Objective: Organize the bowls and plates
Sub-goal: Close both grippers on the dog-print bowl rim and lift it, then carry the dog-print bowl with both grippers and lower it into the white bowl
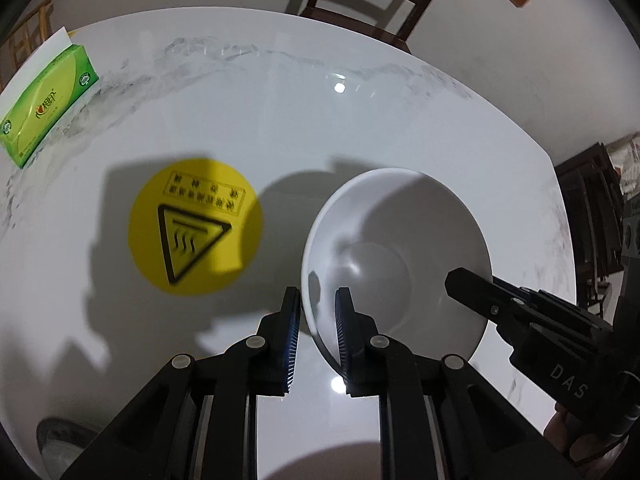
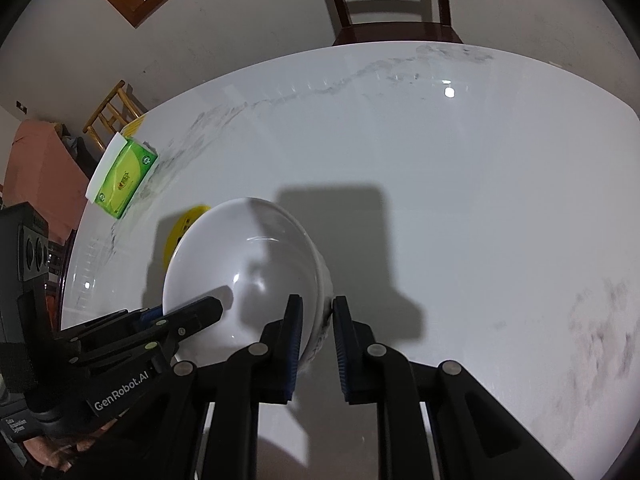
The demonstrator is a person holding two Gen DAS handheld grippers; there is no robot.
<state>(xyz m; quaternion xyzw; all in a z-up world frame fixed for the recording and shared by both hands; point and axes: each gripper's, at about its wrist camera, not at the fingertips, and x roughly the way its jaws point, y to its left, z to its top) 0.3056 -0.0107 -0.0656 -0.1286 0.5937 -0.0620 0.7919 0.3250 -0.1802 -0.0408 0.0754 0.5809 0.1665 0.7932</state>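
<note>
On the far left of the table (image 1: 240, 120) lay a green tissue box (image 1: 48, 104). Next to it, nearer the middle, was a round yellow sticker (image 1: 195, 226) with a heat sign on it. Right of the sticker was the white bowl (image 1: 400, 256), and it looked lifted and tipped up, not flat on the table.

The step in hand looked like carrying the bowl with both tools to put it where it belongs. No plate or other bowl could be seen for sure, only a dim round thing at the bottom left edge, too blurry to name.

The left gripper (image 1: 318, 336) had the bowl's left rim between its two blue pads. The gap was small, and the rim sat right in it, so it seemed to be pinching the rim. The right gripper (image 2: 314, 340) was on the other side of the bowl. Its gap was small too, with the bowl's wall between the pads. It seemed to pinch as well, though the left view showed only one black finger lying over the rim.

The next move would call for both hands going together, level and slow. If one pulled away faster, the smooth bowl could slip out and drop on the hard table.

A dark chair (image 2: 392, 0) stood behind the table.
</note>
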